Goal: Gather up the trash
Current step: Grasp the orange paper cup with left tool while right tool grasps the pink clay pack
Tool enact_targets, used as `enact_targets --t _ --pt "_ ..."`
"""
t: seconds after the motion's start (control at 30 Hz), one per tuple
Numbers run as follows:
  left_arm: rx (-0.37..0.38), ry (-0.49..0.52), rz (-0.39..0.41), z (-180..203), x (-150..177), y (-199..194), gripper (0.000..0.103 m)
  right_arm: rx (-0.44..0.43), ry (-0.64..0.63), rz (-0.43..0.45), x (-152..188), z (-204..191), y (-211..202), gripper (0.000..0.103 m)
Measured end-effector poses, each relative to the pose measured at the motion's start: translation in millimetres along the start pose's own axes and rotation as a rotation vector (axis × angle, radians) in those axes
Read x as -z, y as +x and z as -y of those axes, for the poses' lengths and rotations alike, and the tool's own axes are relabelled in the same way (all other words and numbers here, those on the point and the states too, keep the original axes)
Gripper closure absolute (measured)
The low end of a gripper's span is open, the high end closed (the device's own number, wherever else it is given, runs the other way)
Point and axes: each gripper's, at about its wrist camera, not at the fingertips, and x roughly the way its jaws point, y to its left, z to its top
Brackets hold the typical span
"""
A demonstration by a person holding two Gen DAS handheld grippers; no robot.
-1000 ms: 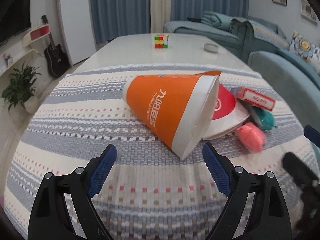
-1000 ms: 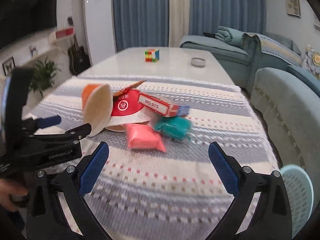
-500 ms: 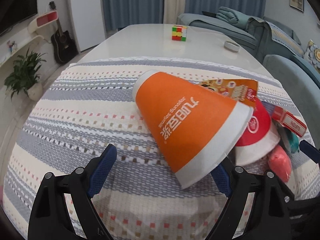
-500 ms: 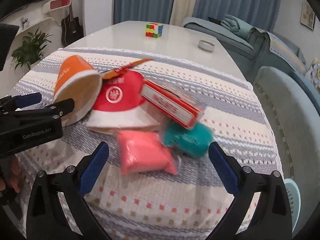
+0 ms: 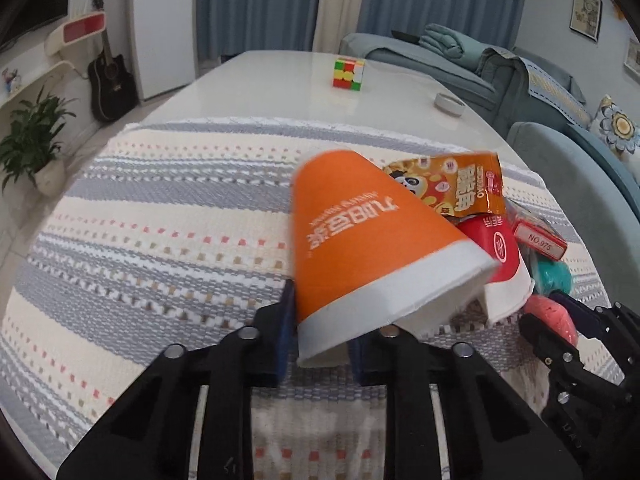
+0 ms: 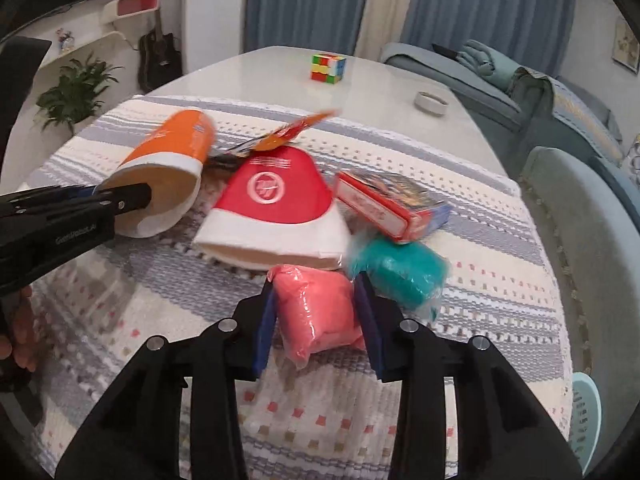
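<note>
Left wrist view: the left gripper [image 5: 320, 332] is clamped on the near white rim of the tipped orange paper cup [image 5: 372, 248] on the striped woven tablecloth [image 5: 160, 248].

Right wrist view: the right gripper [image 6: 316, 316] squeezes the pink plastic-wrapped packet [image 6: 318, 312], near the flattened red-and-white paper cup [image 6: 280, 216].

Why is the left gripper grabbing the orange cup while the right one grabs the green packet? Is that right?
Not quite. The left gripper does have the orange cup by its rim. But the right gripper is closed on the pink packet, not the green one. The green packet lies untouched just beside it. The right wrist view shows this.
</note>
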Motion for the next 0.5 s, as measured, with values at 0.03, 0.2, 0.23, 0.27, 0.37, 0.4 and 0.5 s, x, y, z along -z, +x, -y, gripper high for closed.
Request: enact_targets --t 0.03,0.2,0.23,0.27,0.37,0.4,0.5 --pt "-0.002 -0.002 0.011 -2 0 -4 0.088 -0.007 0.012 0.010 -1 2 -2 0.072" --pt "0.013 -0.011 0.062 -13 -6 -24 0.101 -0.131 0.194 0.077 -8 30 -25 0.074" --pt "0.016 -0.010 0.068 -15 -7 -28 0.102 -0.149 0.221 0.092 -9 35 -31 0.074" --pt "0.021 -0.012 0.078 -17 -8 -33 0.102 -0.167 0.254 0.111 -10 42 -39 0.074" --pt "0.034 -0.019 0.104 -20 -9 -50 0.102 -0.214 0.331 0.156 -8 57 -61 0.074" --pt "0.043 -0.022 0.110 -21 -9 -56 0.102 -0.228 0.355 0.167 -7 62 -68 0.074" --pt "0.056 -0.021 0.124 -20 -6 -74 0.102 -0.226 0.399 0.205 -3 74 -90 0.074"
